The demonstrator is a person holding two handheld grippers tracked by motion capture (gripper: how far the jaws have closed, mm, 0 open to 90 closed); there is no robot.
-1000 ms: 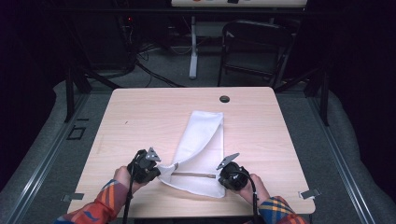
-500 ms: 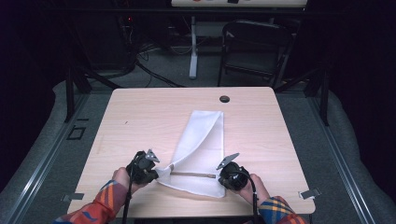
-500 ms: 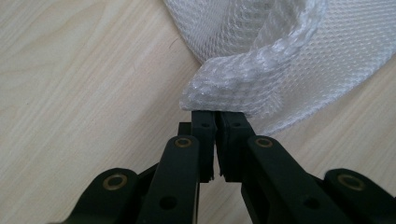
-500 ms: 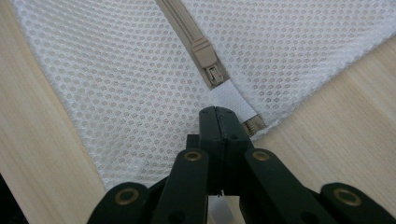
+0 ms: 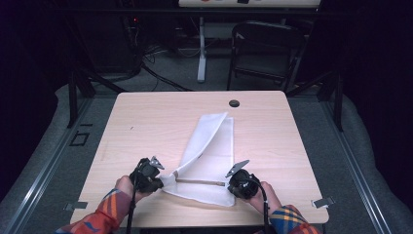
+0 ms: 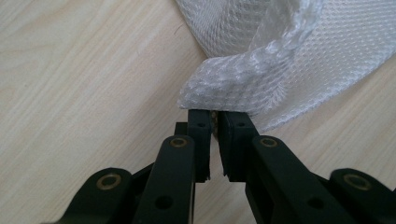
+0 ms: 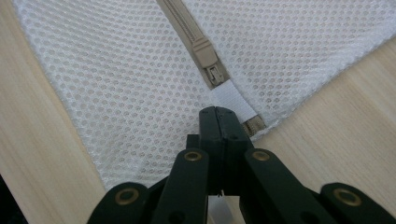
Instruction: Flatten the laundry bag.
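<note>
White mesh laundry bag (image 5: pixel 208 156) with beige zipper (image 5: pixel 200 182), flat on near half of pale wooden table (image 5: pixel 146 122), one long flap folded up toward far edge. Zipper slider (image 7: pixel 204 55) close to bag's right end, beside white fabric tab (image 7: pixel 232 101). Right gripper (image 5: pixel 234 181) at bag's near right corner, jaws pressed together, pinching zipper end by the tab. Left gripper (image 5: pixel 157 179) at bag's near left corner; jaws just been opening, narrow gap showing in left gripper view, bunched mesh corner (image 6: pixel 224 88) at the tips, not clamped. Both hands low at near table edge, plaid sleeves. Small dark round hole (image 5: pixel 234 103) near far table edge. Black folding chair (image 5: pixel 265 48) on floor behind.
</note>
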